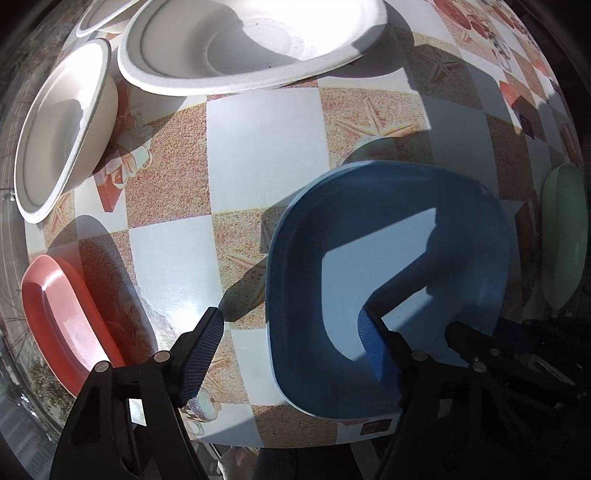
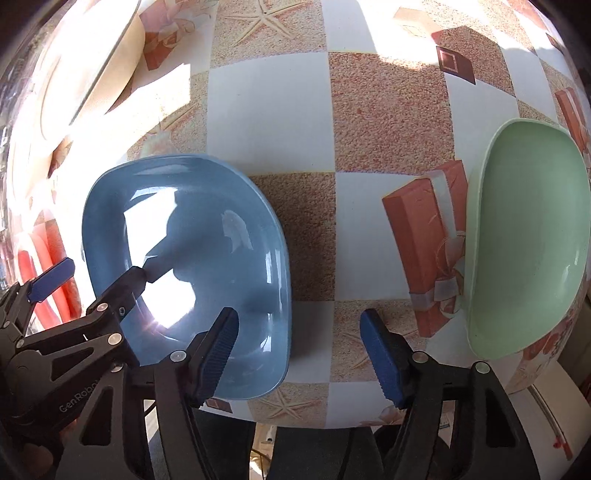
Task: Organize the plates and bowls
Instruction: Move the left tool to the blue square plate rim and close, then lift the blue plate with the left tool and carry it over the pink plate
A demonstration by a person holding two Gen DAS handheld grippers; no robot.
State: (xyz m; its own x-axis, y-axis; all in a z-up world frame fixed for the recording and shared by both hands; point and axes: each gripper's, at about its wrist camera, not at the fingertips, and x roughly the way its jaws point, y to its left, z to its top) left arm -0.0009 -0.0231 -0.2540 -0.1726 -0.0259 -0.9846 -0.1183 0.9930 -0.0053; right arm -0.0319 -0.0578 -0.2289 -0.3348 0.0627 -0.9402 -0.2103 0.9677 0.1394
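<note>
The left gripper [image 1: 293,349] gaped wide astride the blue bowl's [image 1: 388,280] near rim — apparently poised to pinch it; the right gripper [image 2: 299,354] hung open, empty, between blue and green bowl [image 2: 528,251].

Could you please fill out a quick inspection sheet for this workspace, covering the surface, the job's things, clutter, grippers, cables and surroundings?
Surface: table under a checkered cloth printed with starfish and gift boxes, in strong sun and shadow.
Job's things: blue bowl near the front edge; green bowl to its right, apart from it; red plate at the left; white bowl and white plate at the back left, with another white rim behind them.
Clutter: nothing seen.
Grippers: left gripper open, straddling the blue bowl's left rim, one finger inside; right gripper open, one finger over the blue bowl's right rim.
Cables: nothing seen.
Surroundings: below the table's edge, too dark to tell.
</note>
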